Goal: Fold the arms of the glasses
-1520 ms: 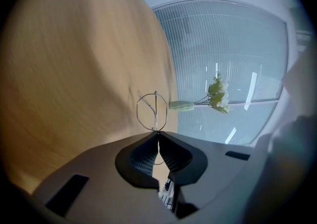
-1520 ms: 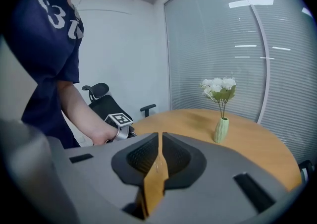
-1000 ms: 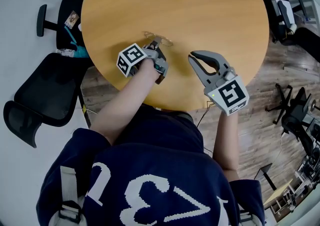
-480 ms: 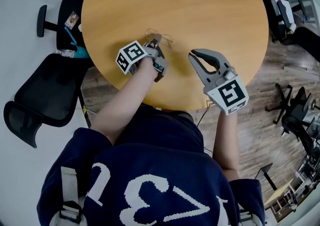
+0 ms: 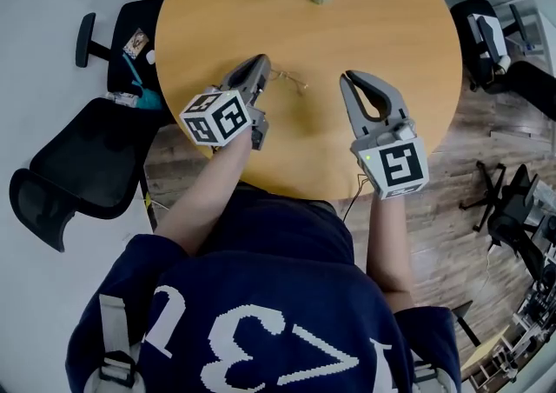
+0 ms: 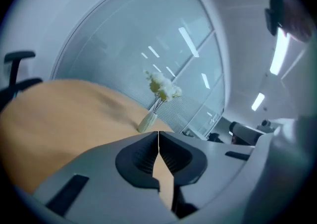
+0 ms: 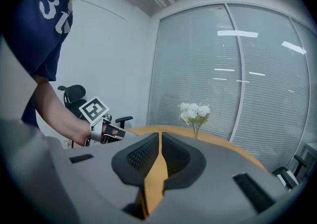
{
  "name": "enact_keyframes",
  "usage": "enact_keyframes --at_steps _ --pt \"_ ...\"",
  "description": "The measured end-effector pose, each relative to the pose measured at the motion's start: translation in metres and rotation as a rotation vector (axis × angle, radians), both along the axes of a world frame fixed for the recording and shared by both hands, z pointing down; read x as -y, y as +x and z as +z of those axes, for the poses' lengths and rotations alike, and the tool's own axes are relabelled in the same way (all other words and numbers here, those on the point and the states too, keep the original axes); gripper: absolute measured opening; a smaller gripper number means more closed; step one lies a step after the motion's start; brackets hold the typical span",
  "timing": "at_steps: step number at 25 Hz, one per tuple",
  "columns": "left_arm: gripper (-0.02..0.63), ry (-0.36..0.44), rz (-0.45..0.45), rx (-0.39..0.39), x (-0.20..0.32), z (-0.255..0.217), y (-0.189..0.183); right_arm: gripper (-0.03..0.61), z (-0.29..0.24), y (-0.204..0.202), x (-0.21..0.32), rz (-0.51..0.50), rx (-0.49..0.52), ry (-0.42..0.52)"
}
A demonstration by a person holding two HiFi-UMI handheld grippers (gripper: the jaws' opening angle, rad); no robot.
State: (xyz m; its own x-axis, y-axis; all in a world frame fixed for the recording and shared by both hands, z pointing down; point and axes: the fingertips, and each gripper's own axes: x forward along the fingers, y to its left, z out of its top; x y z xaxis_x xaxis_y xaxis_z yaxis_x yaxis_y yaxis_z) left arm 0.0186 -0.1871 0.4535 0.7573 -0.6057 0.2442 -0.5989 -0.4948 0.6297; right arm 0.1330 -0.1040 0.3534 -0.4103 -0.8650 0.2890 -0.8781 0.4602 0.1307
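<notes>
**Operator:** In the head view, how far had I got?

**Observer:** The thin wire-framed glasses (image 5: 289, 79) lay on the round wooden worktop (image 5: 400, 26), between your left gripper (image 5: 259, 61) and right gripper (image 5: 350, 78), and neither held them. They were too small to tell whether the arms were folded, so I couldn't call the job done.

**Operator:** And the gripper views?

**Observer:** In the left gripper view your fingers were together and empty. The small pale vase (image 6: 147, 121) held white flowers (image 6: 162, 85). In the right gripper view your fingers had just closed further, to a slit, with nothing between. Neither view showed the glasses.
</notes>
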Motion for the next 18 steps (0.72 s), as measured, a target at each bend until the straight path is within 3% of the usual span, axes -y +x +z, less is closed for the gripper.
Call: enact_keyframes --at_steps 4,8,13,18 --pt "0.018 0.298 0.064 0.158 -0.005 -0.060 -0.002 0.037 -0.026 -0.002 0.003 0.053 0.059 0.075" --pt "0.018 0.485 0.079 0.257 -0.013 -0.102 -0.009 0.035 -0.050 0.003 0.001 0.096 0.093 0.141" --pt "0.018 0.599 0.033 0.295 -0.020 -0.140 -0.029 0.032 -0.079 0.012 -0.003 0.146 0.111 0.209" --pt "0.018 0.600 -0.040 0.245 -0.022 -0.160 -0.048 0.031 -0.097 0.009 -0.007 0.131 0.110 0.263"
